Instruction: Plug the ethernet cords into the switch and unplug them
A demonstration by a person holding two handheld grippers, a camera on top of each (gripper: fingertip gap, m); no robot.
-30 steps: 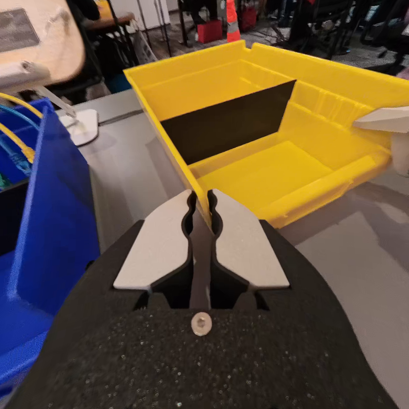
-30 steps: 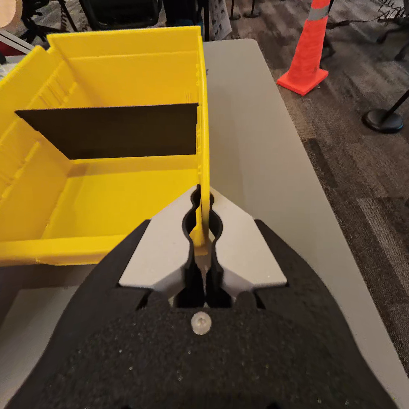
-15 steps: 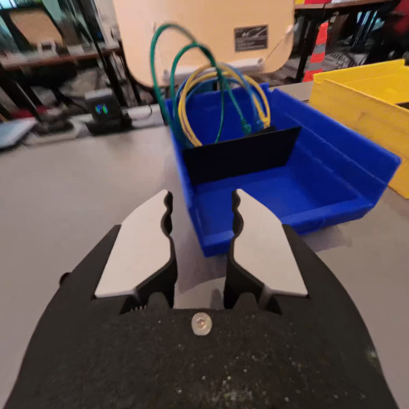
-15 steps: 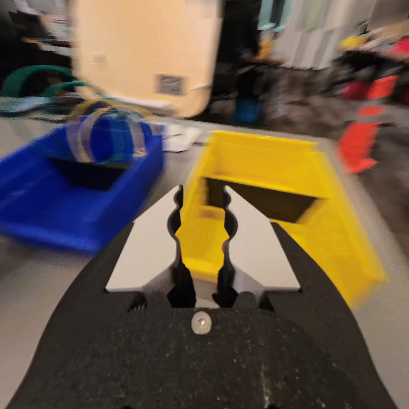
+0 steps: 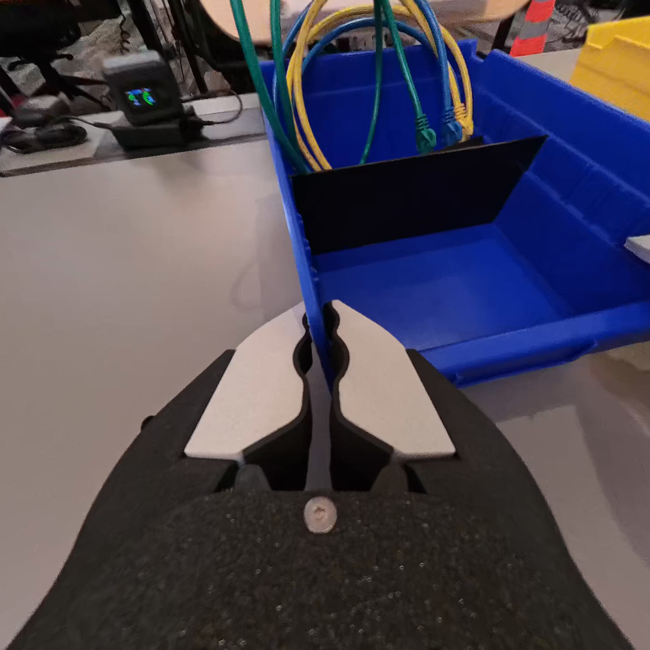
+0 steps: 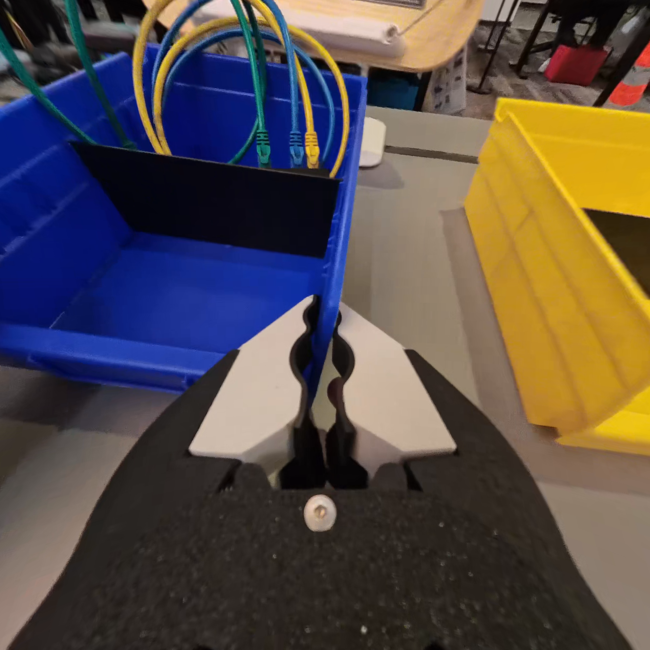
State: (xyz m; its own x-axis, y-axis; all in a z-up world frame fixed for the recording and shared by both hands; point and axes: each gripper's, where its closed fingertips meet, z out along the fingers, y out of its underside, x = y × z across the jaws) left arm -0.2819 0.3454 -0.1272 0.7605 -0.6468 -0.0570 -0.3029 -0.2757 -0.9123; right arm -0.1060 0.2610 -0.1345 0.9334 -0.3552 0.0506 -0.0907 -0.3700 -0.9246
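Left gripper [image 5: 317,318] and right gripper [image 6: 326,309], fingers clenched on opposite side walls of the blue bin [image 5: 527,355] on the grey tabletop [image 5: 123,263]. Beyond its black divider [image 6: 211,207], ethernet cords [image 6: 302,144] arch downward; switch hidden. Yellow bin [image 6: 527,281] to the right.

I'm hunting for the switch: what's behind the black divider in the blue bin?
Behind the black divider in the blue bin, green, blue and yellow cords loop down, plug ends dipping below its top edge. The divider hides whatever they reach, so no switch is visible.
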